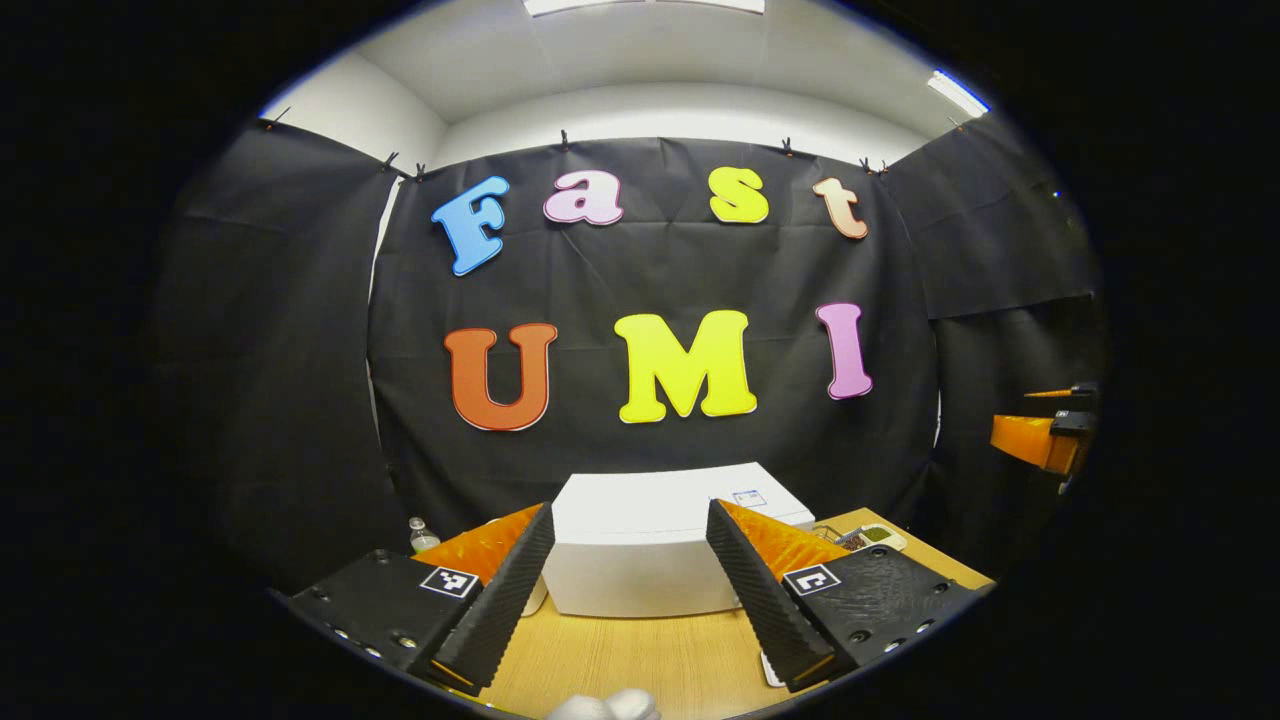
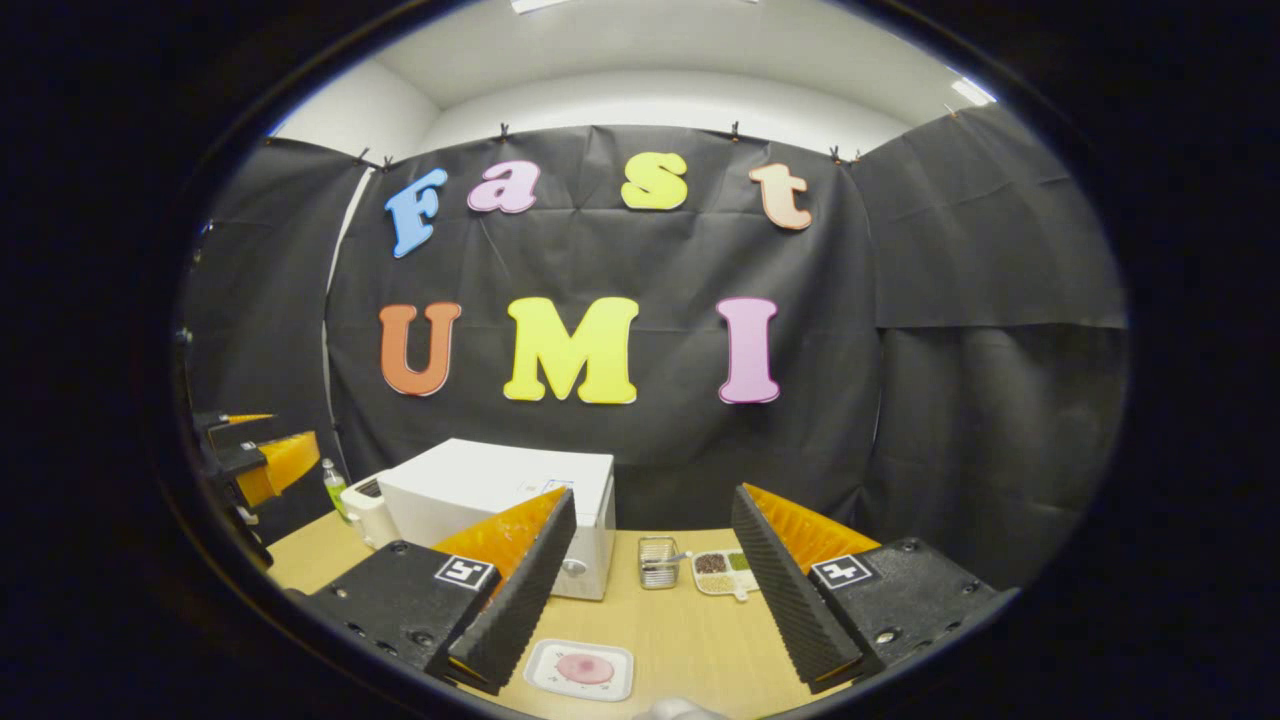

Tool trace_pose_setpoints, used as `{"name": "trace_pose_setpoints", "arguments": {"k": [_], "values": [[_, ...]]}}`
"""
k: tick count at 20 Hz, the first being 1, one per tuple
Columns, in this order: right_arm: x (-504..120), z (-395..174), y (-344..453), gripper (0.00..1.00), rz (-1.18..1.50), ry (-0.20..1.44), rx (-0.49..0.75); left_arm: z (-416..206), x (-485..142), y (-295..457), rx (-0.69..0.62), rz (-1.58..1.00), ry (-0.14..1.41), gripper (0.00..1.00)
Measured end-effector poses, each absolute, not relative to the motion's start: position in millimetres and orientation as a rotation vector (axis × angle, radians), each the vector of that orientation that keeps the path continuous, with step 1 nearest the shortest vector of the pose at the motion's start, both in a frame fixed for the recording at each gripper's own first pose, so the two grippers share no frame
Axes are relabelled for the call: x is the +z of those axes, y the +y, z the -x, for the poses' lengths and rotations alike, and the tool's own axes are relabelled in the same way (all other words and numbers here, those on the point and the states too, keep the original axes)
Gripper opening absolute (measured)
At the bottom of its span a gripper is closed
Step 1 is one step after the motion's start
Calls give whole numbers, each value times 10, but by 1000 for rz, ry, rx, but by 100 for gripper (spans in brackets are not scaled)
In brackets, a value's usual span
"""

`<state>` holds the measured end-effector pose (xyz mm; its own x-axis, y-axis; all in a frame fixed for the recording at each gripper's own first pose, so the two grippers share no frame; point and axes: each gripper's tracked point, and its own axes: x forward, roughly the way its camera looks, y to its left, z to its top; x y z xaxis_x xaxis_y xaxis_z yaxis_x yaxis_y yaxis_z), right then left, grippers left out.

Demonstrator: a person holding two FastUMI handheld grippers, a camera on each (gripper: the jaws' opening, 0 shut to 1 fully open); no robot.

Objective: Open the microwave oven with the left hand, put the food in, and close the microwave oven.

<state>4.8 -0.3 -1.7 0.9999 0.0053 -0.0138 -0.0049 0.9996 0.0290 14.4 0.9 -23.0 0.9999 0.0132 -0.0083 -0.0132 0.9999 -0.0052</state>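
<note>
Both grippers hover above the near edge of the table (image 2: 690,640), raised and level, as though squared up before any work begins. The left gripper (image 1: 625,575) has its fingers spread wide with nothing between them, and it faces the white microwave oven (image 1: 650,550) straight on, which suits the hand that must open the door. The door looks shut; the oven stands toward the back of the table against the black cloth.

The right gripper (image 2: 650,585) also has its fingers released and empty. Just below and ahead of it lies the plate of food (image 2: 582,669), a pink round on a white dish near the table's front edge, within easy reach for that hand. Beyond it stand a small wire holder (image 2: 657,562) and a divided dish (image 2: 727,573), beside the oven's right side.
</note>
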Motion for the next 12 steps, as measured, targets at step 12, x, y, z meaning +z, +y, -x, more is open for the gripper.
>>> {"name": "trace_pose_setpoints", "arguments": {"k": [12], "values": [[201, 91, -283, 92, 36, 36, -19, -1159, -1724, -1144, -109, 70, 98, 94]]}}
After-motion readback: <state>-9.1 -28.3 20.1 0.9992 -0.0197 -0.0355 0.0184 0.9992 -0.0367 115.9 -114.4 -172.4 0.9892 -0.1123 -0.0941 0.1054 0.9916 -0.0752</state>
